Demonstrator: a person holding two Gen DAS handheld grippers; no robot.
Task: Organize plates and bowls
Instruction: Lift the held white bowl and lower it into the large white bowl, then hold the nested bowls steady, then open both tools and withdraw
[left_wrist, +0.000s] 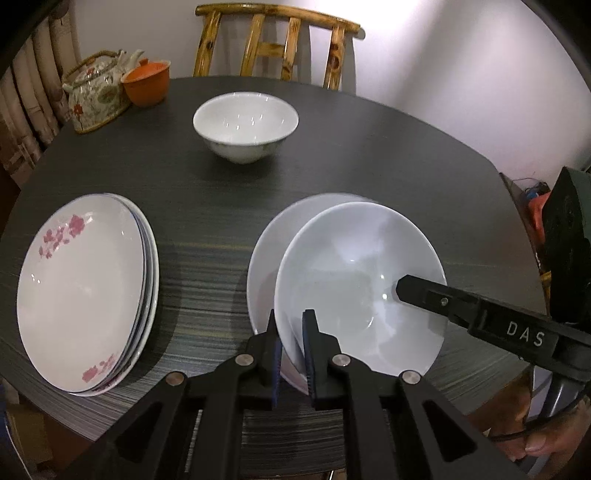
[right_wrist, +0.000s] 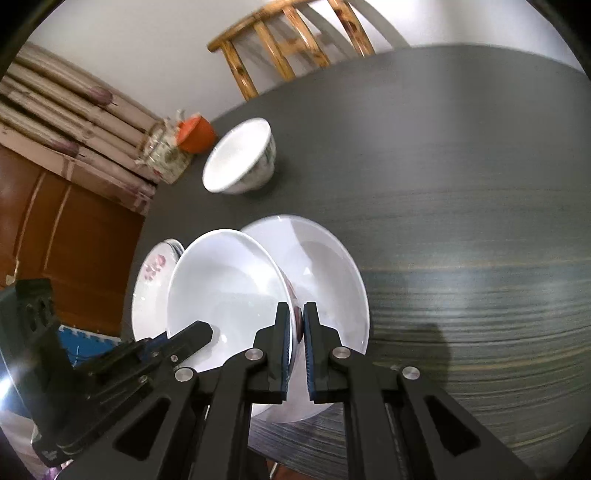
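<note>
A wide white bowl (left_wrist: 354, 280) (right_wrist: 229, 288) is held at two opposite spots on its rim. My left gripper (left_wrist: 291, 319) is shut on the near rim, and my right gripper (right_wrist: 296, 312) is shut on the rim across from it. The held bowl sits tilted over a second white bowl (left_wrist: 267, 251) (right_wrist: 328, 266) on the dark round table (left_wrist: 221, 206); whether the two bowls touch I cannot tell. In the left wrist view the right gripper (left_wrist: 406, 290) reaches in from the right. In the right wrist view the left gripper (right_wrist: 197, 330) shows at lower left.
A stack of white plates with pink flowers (left_wrist: 81, 295) (right_wrist: 153, 271) lies left of the bowls. A small white bowl (left_wrist: 245, 125) (right_wrist: 240, 158) stands farther back. A flowered teapot (left_wrist: 96, 96) and an orange cup (left_wrist: 146, 83) sit at the far left edge, with a wooden chair (left_wrist: 277, 40) behind the table.
</note>
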